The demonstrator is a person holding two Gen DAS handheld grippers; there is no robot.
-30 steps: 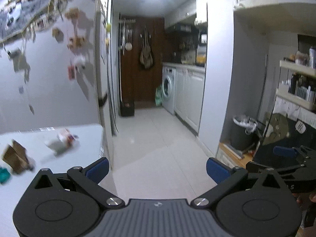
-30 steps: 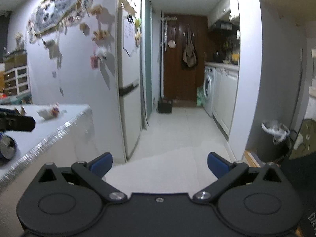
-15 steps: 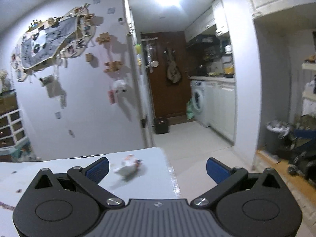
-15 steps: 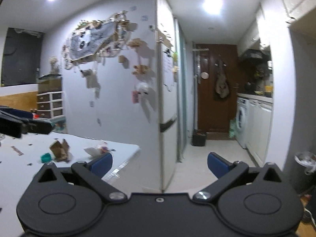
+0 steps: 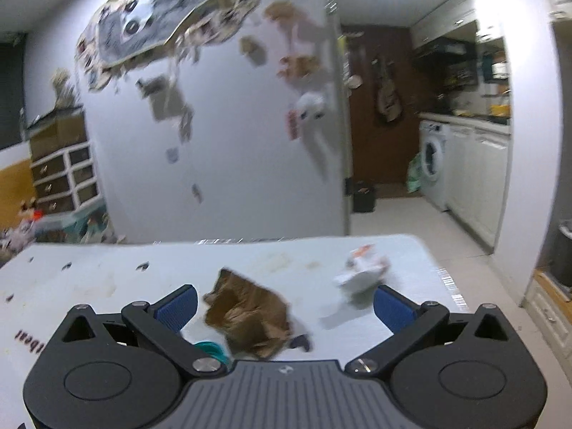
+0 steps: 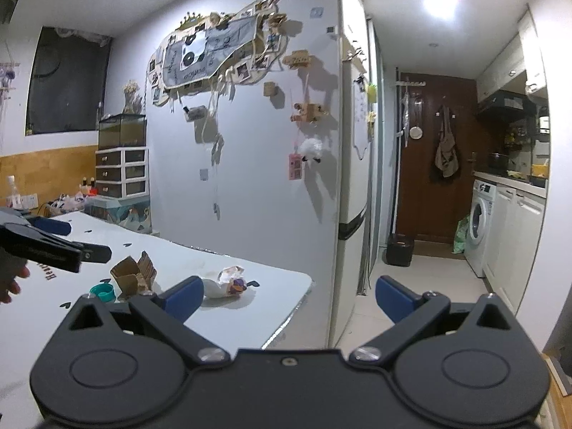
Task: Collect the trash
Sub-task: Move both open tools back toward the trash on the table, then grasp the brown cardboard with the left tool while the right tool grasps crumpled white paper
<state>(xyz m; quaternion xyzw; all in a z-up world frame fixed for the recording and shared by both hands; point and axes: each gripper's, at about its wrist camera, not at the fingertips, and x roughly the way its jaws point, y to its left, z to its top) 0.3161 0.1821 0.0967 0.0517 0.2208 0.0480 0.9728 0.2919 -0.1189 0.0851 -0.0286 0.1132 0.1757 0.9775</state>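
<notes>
Left hand-held gripper [image 5: 284,307]: jaws wide, empty; crumpled brown cardboard [image 5: 250,316] between its fingers on worktop [image 5: 107,279]; white wrapper [image 5: 361,271] ahead-right; risk: cardboard skids if nudged; right hand-held gripper [image 6: 287,295]: wide, empty.

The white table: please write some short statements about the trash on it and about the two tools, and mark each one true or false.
1. Brown cardboard lies on the table. True.
2. The left tool is shut on the cardboard. False: its jaws are open and hold nothing.
3. A teal cap lies beside the cardboard. True.
4. The crumpled wrapper lies on the floor. False: it lies on the table, near the corner.
5. The right tool holds the wrapper. False: it is open and empty.
</notes>
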